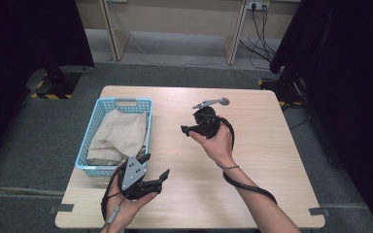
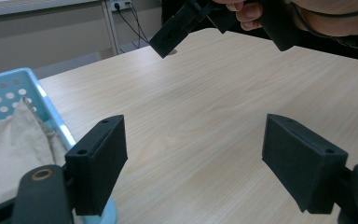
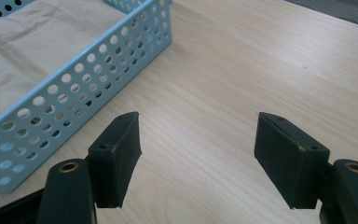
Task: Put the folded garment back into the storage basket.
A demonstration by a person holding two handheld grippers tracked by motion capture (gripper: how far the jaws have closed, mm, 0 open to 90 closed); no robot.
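A tan, crumpled piece of cloth or paper-like fabric [image 1: 119, 136] lies inside the light-blue perforated plastic basket [image 1: 88, 141] at the left side of the pale wood-grain surface [image 1: 252, 160]. It looks light, limp and creased, likely to sag and drape when lifted, so a pinch on a raised fold near its near edge should hold better than a grab at a flat area; it seems neither fragile nor slippery. The basket is rigid, thin-walled and dotted with round holes, and could slide on the smooth surface if tugged. The left gripper [image 1: 156, 172] hovers just beside the basket's near corner, its matte black block-shaped fingers [image 2: 98, 158] spread wide with nothing between them. The right gripper [image 1: 188, 129], held over the middle of the surface, also has its fingers [image 3: 116, 154] spread apart and empty.
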